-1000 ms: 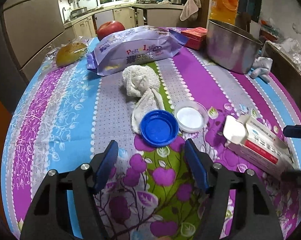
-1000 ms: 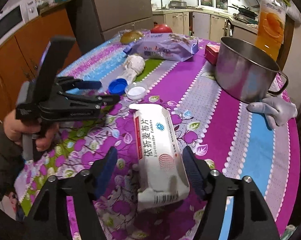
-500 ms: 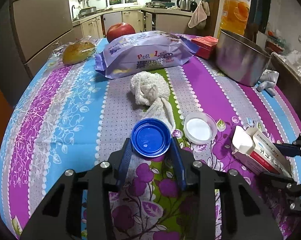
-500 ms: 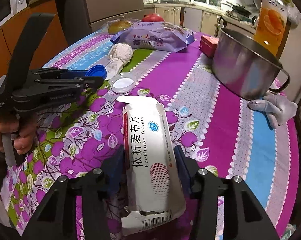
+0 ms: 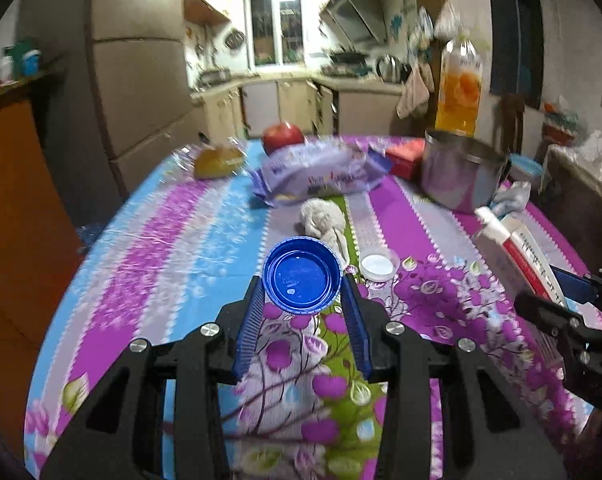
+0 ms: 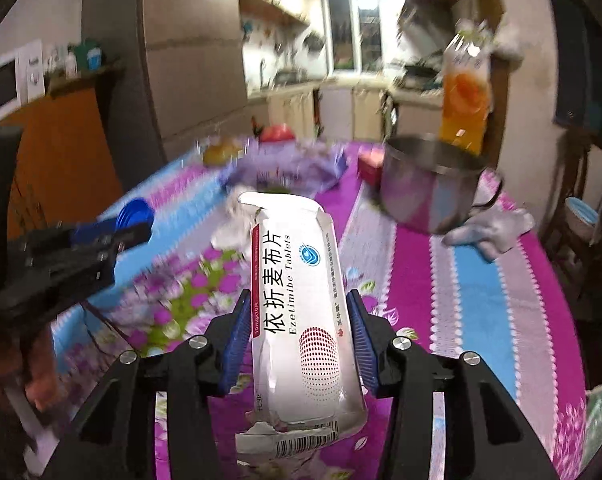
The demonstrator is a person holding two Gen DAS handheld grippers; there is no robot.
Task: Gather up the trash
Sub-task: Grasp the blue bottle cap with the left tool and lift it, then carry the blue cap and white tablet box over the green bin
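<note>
While both hands carried trash at once, the scene read as follows.

Left gripper [image 5: 303, 300]: its jaws were clamped on the rim of the blue bottle cap [image 5: 302, 276], hollow side toward the camera, held clear above the tablecloth [image 5: 173, 256]; pinching across the width probably kept so shallow a piece from slipping.

Right gripper [image 6: 297, 344]: its jaws were closed on the long sides of the white tablet box [image 6: 299, 312], torn end near the camera, the box raised off the table and pointing forward.

Why both were raised: judged from the task, each piece seemed ready to go to a bin, which neither view showed.

White lid [image 5: 377, 267]: it lay flat on the cloth just right of the cap's place, apparently next to collect.

Crumpled white rag [image 5: 323, 220]: it sat beyond the cap, near the purple bread bag [image 5: 321, 174].

Steel pot [image 5: 461, 176]: it stood at the far right, an orange drink bottle [image 5: 459, 88] behind it and a grey glove [image 6: 489, 232] beside it.

Risk: the torn, hollow-looking box might crumple under a firm squeeze.
</note>
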